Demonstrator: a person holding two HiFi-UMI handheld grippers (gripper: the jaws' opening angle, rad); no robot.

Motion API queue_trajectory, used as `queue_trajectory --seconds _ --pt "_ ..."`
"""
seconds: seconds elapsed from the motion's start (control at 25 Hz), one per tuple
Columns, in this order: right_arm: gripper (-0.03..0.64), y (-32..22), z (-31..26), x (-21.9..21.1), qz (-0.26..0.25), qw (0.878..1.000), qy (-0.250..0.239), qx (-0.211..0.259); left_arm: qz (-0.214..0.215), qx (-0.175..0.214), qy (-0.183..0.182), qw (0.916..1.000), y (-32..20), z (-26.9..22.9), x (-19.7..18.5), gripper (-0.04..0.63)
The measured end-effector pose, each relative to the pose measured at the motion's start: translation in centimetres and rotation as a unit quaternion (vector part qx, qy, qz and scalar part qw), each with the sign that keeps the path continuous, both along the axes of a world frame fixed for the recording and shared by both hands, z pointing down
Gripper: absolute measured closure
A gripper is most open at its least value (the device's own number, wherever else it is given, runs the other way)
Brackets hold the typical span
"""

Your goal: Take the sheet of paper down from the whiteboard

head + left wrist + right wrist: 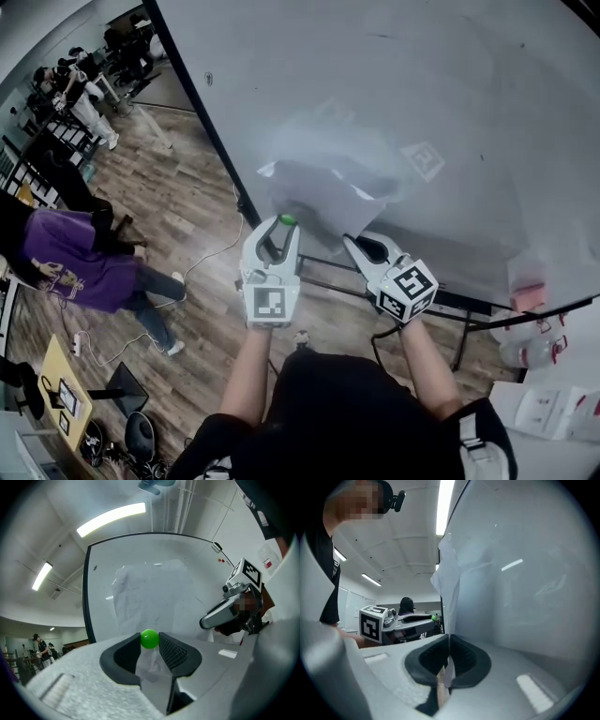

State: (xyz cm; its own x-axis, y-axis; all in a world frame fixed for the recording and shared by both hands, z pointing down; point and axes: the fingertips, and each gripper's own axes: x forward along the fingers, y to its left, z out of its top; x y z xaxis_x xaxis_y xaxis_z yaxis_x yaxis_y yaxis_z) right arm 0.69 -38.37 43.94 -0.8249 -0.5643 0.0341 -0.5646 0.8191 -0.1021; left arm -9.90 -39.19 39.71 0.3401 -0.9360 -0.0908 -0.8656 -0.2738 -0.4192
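A crumpled white sheet of paper (319, 187) hangs against the big whiteboard (450, 84), its lower part lifted off the surface. My left gripper (284, 225) is at the sheet's lower left, shut on a small green ball magnet (149, 638), with the paper (150, 597) straight ahead of it. My right gripper (352, 243) is shut on the sheet's lower right edge; in the right gripper view the paper (451, 583) rises edge-on from between the closed jaws (448, 663). The grippers are side by side, each visible to the other: the right gripper (229, 613) and the left gripper (401, 623).
The whiteboard's black frame (211, 122) and its stand bars (328, 272) run below my grippers. A person in purple (70, 258) sits on the wooden floor at left, with cables nearby. More people stand far back left. Bottles and boxes (539, 347) are at the right.
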Motion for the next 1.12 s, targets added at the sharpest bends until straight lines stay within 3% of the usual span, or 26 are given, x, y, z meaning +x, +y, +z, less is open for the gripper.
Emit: queue_trajectory --seconds 0.36,0.64,1.12 --pt "0.612 4.2 1.2 2.2 -0.008 1.0 -0.003 -0.01 -0.02 -0.013 0.014 0.9996 5.5 1.5 1.0 0.462" --pt "0.612 6.1 2.1 4.2 -0.01 0.999 -0.024 -0.028 -0.044 -0.039 0.005 0.9983 9.0 2.6 1.3 0.462" --pt "0.612 11.8 2.1 1.0 -0.002 0.998 -0.05 -0.046 -0.04 -0.05 0.0 0.998 17.3 3.9 -2.3 0.462"
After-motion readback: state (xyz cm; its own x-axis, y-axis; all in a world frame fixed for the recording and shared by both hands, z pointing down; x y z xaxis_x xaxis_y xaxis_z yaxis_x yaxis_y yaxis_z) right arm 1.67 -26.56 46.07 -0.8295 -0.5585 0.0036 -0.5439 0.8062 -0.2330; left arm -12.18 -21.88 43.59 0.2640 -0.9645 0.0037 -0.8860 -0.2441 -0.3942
